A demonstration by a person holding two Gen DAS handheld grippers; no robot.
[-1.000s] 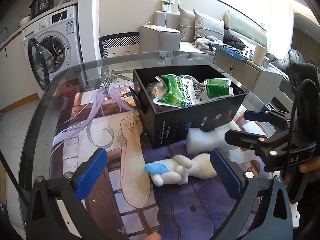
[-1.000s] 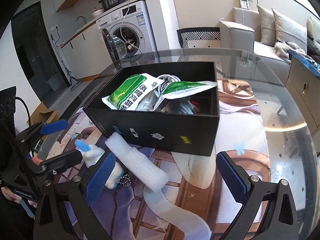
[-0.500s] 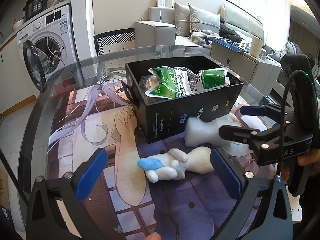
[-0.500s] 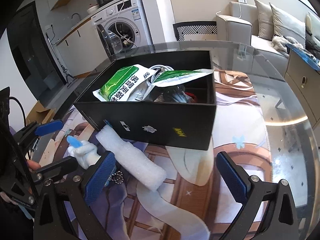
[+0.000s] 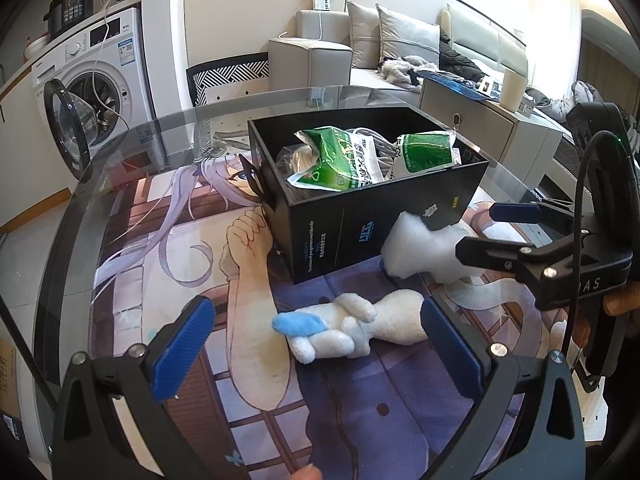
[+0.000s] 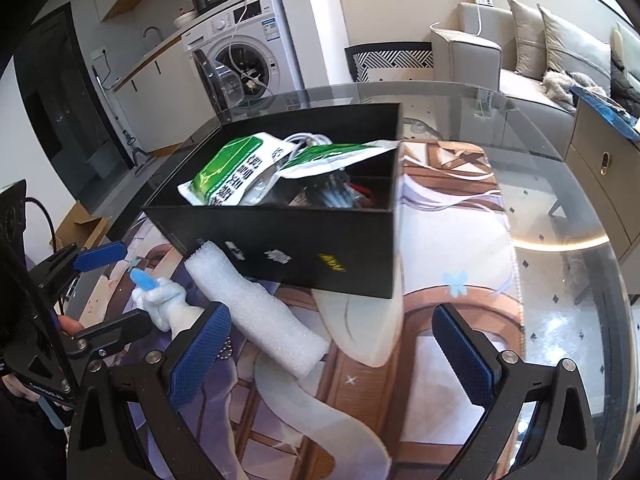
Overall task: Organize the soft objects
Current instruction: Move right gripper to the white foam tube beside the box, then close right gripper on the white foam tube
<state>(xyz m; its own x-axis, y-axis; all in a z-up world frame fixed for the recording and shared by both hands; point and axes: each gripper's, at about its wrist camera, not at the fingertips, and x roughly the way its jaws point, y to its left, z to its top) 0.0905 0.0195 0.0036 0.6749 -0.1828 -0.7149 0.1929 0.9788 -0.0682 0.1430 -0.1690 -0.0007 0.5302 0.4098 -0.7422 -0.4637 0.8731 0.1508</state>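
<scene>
Plush toy (image 5: 360, 326) lay between my wide-open, empty left gripper (image 5: 316, 346) pads, beside the black box (image 5: 372, 216). Right gripper (image 6: 344, 350) also gaped empty near the foam roll (image 6: 256, 312). I judged I should close on the plush's midsection, not its blue tip.

A glossy glass table (image 5: 120, 148) is covered by a smooth printed mat (image 6: 452, 240). A matt black cardboard box (image 6: 288, 240) is filled with shiny plastic packets (image 5: 344, 160). A fluffy cloth plush toy (image 5: 356, 328) and a rough, porous white foam roll (image 6: 260, 312) are seen. Ribbed blue pads (image 6: 464, 360) are borne on matt black plastic fingers.
</scene>
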